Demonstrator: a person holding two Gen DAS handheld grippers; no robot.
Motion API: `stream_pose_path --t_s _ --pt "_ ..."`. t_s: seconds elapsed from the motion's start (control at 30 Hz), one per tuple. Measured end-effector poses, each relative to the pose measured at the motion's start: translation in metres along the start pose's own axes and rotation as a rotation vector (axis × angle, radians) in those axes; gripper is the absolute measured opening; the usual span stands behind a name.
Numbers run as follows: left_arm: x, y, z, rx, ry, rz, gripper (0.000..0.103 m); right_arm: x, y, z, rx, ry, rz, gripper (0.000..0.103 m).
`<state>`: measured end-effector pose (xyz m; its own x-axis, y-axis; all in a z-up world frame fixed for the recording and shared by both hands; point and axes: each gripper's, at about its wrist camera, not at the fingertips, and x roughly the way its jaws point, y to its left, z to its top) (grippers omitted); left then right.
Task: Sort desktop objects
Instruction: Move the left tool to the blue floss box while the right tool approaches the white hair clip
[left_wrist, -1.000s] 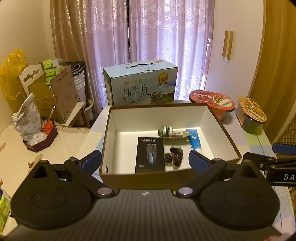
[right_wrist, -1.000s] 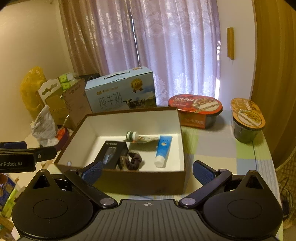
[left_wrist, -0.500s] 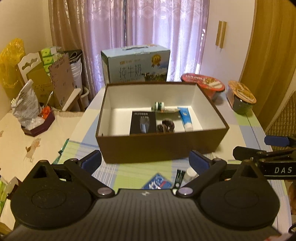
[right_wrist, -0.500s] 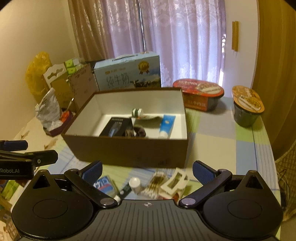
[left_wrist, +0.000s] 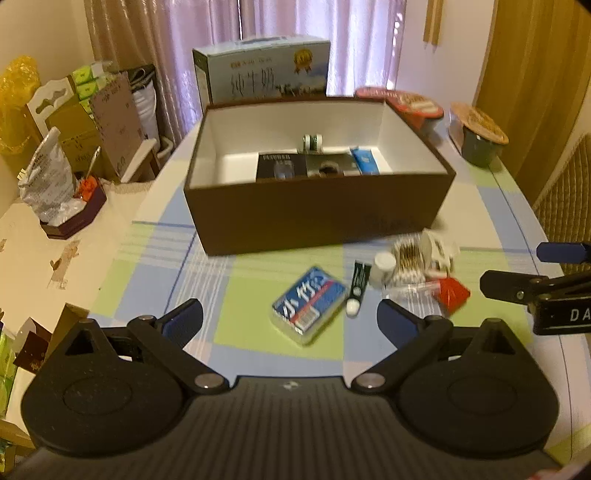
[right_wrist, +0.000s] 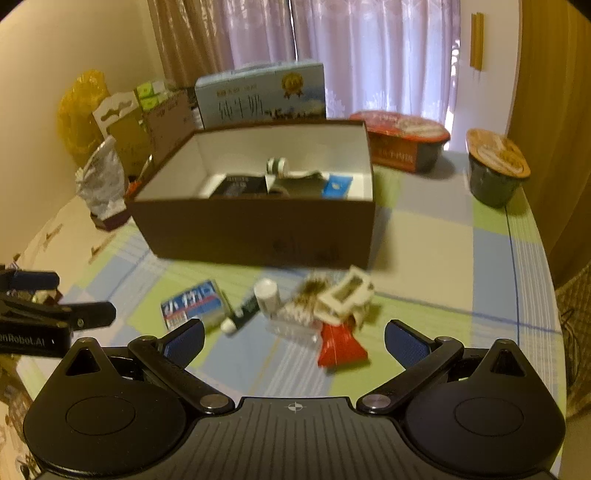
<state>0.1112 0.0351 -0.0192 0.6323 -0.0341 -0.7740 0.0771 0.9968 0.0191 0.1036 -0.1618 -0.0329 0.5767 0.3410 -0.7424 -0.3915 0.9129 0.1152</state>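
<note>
Both views have pulled back from the brown box (left_wrist: 317, 218), which now sits farther off. Near it, a blue packet (left_wrist: 308, 304), a small tube (right_wrist: 242, 314) and a red sachet (right_wrist: 340, 347) have come into view.

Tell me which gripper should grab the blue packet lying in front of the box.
Left. The blue packet lies between the open left gripper fingers; for the right gripper it sits off to the side.
</note>
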Motion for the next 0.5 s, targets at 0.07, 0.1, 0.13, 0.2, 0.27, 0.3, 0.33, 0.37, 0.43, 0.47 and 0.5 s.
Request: stream_pose_path --t_s 0.07,0.1,0.13,0.2,0.27,0.3,0.33,0.37,0.43,0.47,0.5 --pt "0.003 -0.002 -0.006 0.009 0.014 -0.001 0.099 0.002 -0.002 -0.009 0.002 0.02 -0.011 0.101" --pt "0.004 -0.002 -0.009 0.015 0.021 -0.001 0.099 0.003 -0.004 -0.014 0.005 0.031 -0.019 0.101" --pt "0.006 -0.003 -0.012 0.02 0.027 -0.003 0.099 0.005 -0.005 -0.02 0.008 0.044 -0.026 0.101" --pt "0.01 -0.005 -0.017 0.03 0.041 -0.009 0.099 0.008 -0.007 -0.029 0.016 0.069 -0.034 0.101" --pt "0.014 -0.007 -0.022 0.037 0.059 -0.012 0.099 0.012 -0.008 -0.037 0.019 0.095 -0.041 0.101" --pt "0.016 -0.007 -0.024 0.041 0.068 -0.013 0.099 0.014 -0.008 -0.041 0.018 0.105 -0.045 0.101" --pt "0.019 -0.008 -0.026 0.046 0.076 -0.014 0.099 0.016 -0.008 -0.043 0.015 0.115 -0.049 0.101" --pt "0.021 -0.009 -0.028 0.052 0.083 -0.013 0.099 0.018 -0.009 -0.045 0.013 0.127 -0.051 0.101" --pt "0.025 -0.01 -0.031 0.063 0.093 -0.013 0.099 0.022 -0.009 -0.047 0.016 0.141 -0.049 0.101" --pt "0.027 -0.01 -0.033 0.065 0.098 -0.015 0.099 0.024 -0.009 -0.048 0.019 0.148 -0.048 0.101" --pt "0.029 -0.01 -0.034 0.067 0.104 -0.02 0.099 0.026 -0.009 -0.049 0.021 0.154 -0.049 0.101"
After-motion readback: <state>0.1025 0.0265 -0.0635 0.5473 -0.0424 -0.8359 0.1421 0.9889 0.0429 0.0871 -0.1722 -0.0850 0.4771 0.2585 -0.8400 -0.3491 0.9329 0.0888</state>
